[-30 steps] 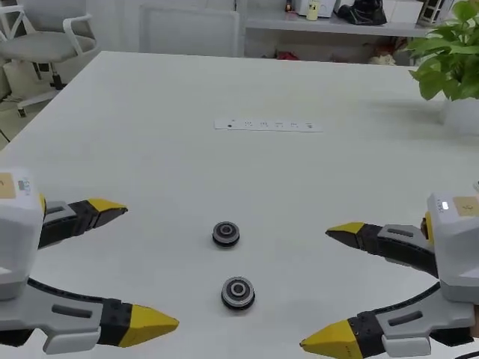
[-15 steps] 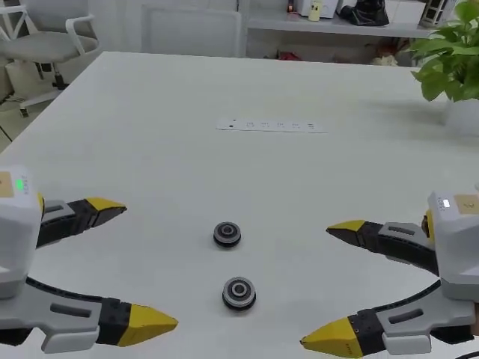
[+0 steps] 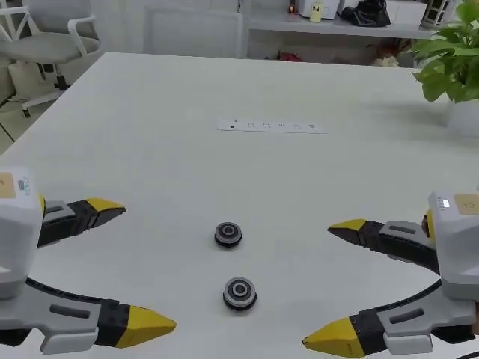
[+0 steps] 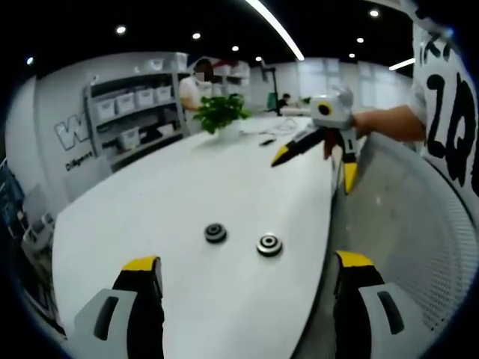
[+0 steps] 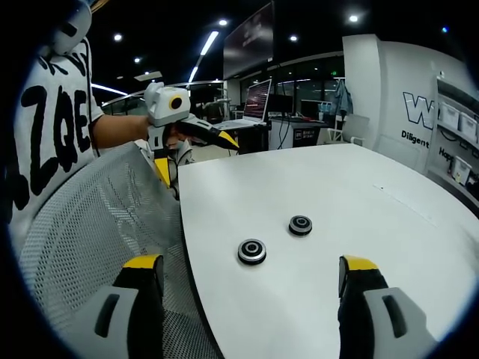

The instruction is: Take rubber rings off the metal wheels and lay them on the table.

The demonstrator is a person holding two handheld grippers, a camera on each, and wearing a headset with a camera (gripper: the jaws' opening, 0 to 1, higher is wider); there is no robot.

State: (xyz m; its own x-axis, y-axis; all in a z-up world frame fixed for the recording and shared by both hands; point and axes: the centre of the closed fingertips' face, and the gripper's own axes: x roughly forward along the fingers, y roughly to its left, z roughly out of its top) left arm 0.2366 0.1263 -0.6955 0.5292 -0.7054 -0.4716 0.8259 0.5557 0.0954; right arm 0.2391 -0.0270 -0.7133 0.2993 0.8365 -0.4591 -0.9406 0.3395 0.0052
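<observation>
Nothing has shifted since earlier: far wheel (image 3: 228, 234) and near wheel (image 3: 239, 293), round metal in dark rubber rings (image 3: 218, 235), lie flat on the smooth white desk (image 3: 224, 164) between left hand-held gripper (image 3: 148, 267) and right hand-held gripper (image 3: 316, 286), both spread wide, empty.

Open-plan office, possibly doubling as a lab: swivel chair (image 3: 45, 41) far beyond the left gripper (image 3: 148, 266), potted plant (image 3: 449, 52) past the right gripper (image 3: 316, 286), bin-stocked shelving (image 4: 127, 120) and monitors (image 5: 258, 97) in the background.

Far wheel (image 3: 228, 234) and near wheel (image 3: 239, 293) too small for telling rubber from metal; plant (image 3: 449, 52) cut by edge.
</observation>
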